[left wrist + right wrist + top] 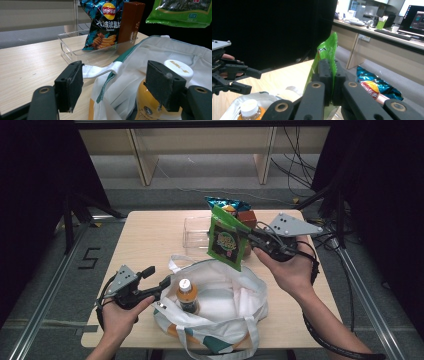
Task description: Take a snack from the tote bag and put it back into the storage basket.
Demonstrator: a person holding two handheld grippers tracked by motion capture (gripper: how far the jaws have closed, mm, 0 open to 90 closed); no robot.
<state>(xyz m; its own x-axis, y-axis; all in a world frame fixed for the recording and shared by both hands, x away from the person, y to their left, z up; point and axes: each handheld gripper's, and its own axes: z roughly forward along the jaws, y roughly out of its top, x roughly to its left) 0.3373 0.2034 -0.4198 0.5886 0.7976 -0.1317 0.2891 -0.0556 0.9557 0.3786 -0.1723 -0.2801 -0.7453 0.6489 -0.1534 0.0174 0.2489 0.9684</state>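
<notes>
Two hand-held grippers are mine here. My right hand-held gripper (248,236) has its jaws clamped on the upper edge of a green snack packet (226,240), which hangs in the air above the far rim of the white tote bag (240,295), clear of the worktop (150,240). In the right gripper view the packet's crimped green edge (329,50) sticks up from between the closed jaws.

My left hand-held gripper (156,276) sits low at the bag's left side with its jaws spread wide; in the left gripper view the bag's white handle strap (100,70) runs across the gap between them, touching the left pad.

Inside the bag stands an orange drink bottle (187,296) with a white cap, upright. Behind the bag, a clear plastic tray (75,47) on the worktop holds a blue crisp bag (105,22) and a brown box (130,21), both standing side by side at its far end.
</notes>
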